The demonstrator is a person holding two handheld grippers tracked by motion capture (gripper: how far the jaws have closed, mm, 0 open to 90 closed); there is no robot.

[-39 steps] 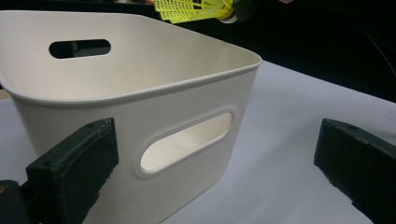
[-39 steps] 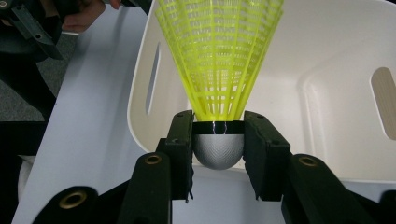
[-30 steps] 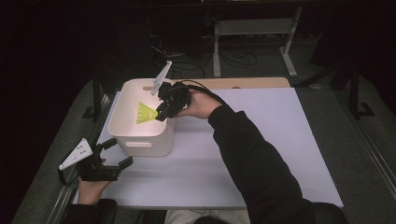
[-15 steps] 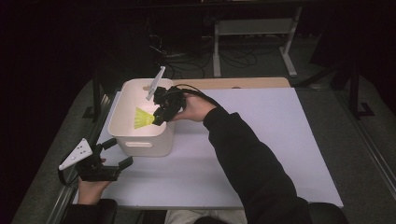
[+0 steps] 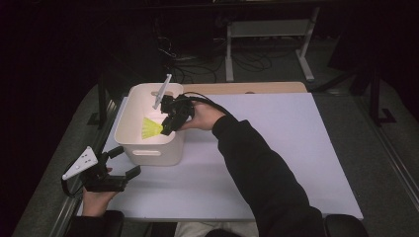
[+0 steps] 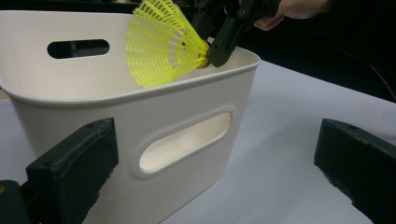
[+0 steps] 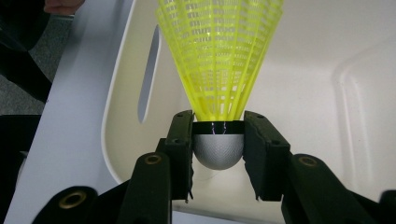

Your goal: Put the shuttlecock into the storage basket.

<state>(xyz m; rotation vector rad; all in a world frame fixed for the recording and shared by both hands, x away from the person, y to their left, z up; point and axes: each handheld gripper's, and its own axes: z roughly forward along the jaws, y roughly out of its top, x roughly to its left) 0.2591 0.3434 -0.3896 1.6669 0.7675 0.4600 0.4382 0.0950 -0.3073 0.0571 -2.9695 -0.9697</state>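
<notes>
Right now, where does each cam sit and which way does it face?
High view: above the person's side, facing forward and down on the table; both forearms, left gripper, right gripper.
Left gripper view: low, facing the bin; own jaws.
Right gripper view: looking into the bin; own jaws clamp the shuttlecock.
Shared: all show the shuttlecock and bin.

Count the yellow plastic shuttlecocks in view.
1: the yellow plastic shuttlecock is clamped by its cork in the right gripper, over the white plastic bin. The bin floor is partly hidden.

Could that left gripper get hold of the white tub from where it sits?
Probably yes. The left gripper is open, right beside the white tub, with bare table between them; the tub's wall lies straight ahead of its jaws.
</notes>
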